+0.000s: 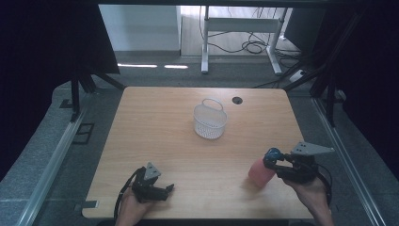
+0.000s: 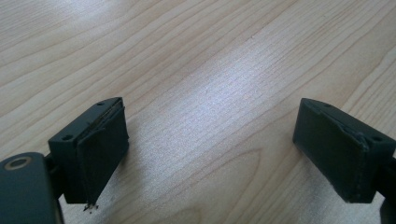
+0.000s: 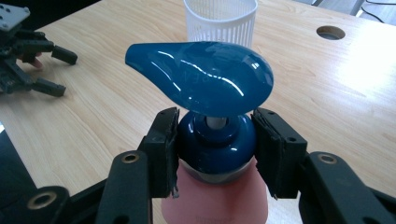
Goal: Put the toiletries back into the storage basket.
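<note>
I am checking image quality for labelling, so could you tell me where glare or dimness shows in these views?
High view: dim, dark at both sides, table evenly lit. Left gripper view: a pale sheen on the wood between the open jaws. Right gripper view: bright highlights on the blue pump head of the pink bottle; the far tabletop is washed out.

Your left gripper (image 1: 162,189), at about seven o'clock on the table in the high view, is a black metal frame with a small grey three-cornered plate (image 1: 151,170) on top and a black cable (image 1: 123,190) looping off it. Its flat black rubber pads (image 2: 100,154) sit in blocks with small screw holes; one pad's edge is frayed. Your right gripper (image 1: 269,162), at four o'clock, carries a larger grey three-cornered plate (image 1: 310,149). Its black linkage arms (image 3: 122,186) show brass-coloured pivot rivets. Both your forearms are bare, with no sleeves.
</note>
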`<state>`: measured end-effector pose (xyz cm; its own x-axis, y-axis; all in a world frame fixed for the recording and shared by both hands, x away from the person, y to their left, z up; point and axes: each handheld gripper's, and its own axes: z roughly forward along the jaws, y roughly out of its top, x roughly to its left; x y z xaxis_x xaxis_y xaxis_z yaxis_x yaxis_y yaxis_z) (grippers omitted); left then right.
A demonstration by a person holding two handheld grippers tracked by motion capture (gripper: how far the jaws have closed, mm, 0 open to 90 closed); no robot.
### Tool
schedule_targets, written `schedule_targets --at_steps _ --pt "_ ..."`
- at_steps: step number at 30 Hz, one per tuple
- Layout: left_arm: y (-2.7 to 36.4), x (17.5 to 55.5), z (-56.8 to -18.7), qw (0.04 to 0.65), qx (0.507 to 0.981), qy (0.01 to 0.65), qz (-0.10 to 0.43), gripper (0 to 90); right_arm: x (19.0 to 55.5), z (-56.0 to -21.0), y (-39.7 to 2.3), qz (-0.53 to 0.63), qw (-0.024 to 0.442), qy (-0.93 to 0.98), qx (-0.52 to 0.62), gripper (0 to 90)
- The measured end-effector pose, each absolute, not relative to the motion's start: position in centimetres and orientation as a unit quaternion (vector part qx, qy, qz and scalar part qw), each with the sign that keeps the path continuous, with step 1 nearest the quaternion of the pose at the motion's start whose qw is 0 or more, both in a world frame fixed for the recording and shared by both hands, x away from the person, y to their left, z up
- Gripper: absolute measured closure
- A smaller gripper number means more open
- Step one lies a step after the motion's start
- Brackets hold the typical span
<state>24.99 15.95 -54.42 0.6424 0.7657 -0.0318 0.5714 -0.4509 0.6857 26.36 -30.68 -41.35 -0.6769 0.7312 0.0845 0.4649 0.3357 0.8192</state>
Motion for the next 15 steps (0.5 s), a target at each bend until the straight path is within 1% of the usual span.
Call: schedule_targets --at_steps 15 --pt "15.9 25.0 -54.4 0.341 0.84 0.398 0.143 9.9 28.5 -39.9 -29.2 0.445 0.151 0.803 0.366 52.6"
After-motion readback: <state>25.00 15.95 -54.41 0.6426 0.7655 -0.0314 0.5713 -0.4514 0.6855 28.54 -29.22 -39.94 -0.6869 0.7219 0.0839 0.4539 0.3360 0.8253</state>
